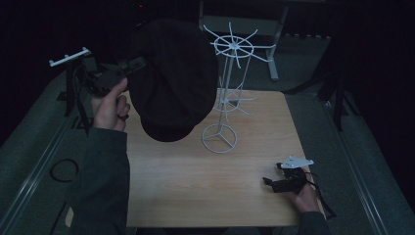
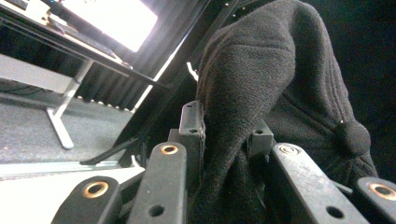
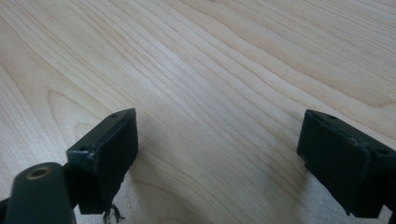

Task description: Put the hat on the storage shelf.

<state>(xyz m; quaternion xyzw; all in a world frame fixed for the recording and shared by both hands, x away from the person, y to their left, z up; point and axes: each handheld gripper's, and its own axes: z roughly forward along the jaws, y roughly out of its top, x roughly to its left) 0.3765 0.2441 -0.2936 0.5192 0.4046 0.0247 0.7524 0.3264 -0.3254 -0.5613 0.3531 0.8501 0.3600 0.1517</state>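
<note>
At the near right edge of the wooden table (image 1: 195, 181), the person's right hand (image 1: 307, 198) is resting the right gripper (image 1: 268, 182) just above the bare wood, its jaws standing spread wide with nothing between them. Farther off, toward the far middle of the table, a white wire display stand (image 1: 226, 93) is standing upright on its round base. At the far left, the left hand (image 1: 110, 105) is raising the left gripper (image 2: 226, 133), whose jaws are pinching a fold of a black knit hat (image 1: 173, 78), which is hanging in the air just left of the stand.
</note>
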